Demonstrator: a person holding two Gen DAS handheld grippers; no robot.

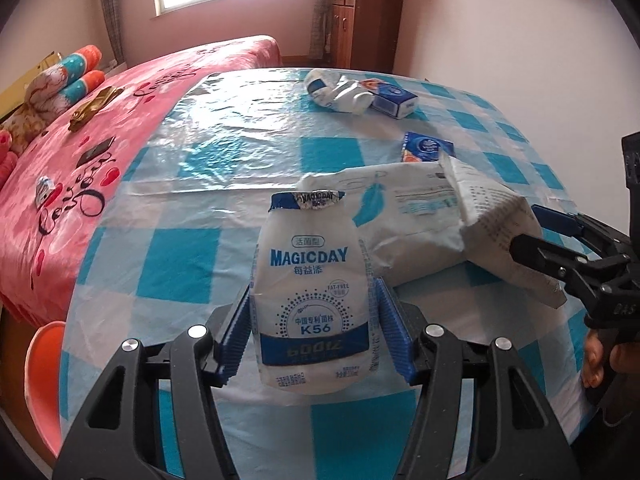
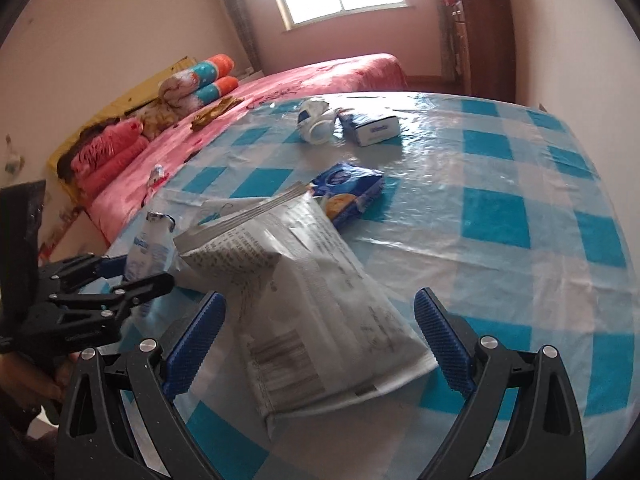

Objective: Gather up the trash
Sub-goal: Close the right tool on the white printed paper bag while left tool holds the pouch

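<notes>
Pinching the white MAGICDAY pouch (image 1: 314, 300) between its blue fingers (image 1: 236, 336), the left gripper (image 1: 314, 332) holds it upright, just in front of the big white bag (image 1: 404, 216) lying on the checked surface (image 1: 224, 152). The grip sits low on the pouch's soft sides, so I'd keep the squeeze steady and carry it level; a limp pouch could slump or slide out if tipped.

The right gripper (image 2: 320, 344) has its fingers spread wide on either side of the bag's near end (image 2: 320, 340), not touching it as far as I can tell. One corner of the bag is raised off the surface. To use the bag for the trash, its mouth needs lifting and holding open first, I think.

Counting what lies out: one pouch in the grip, one big bag, one crumpled white pouch (image 2: 314, 122) at the far end, one blue-and-white box (image 2: 374, 126) touching it, and one blue snack pack (image 2: 350, 192) beside the bag.
</notes>
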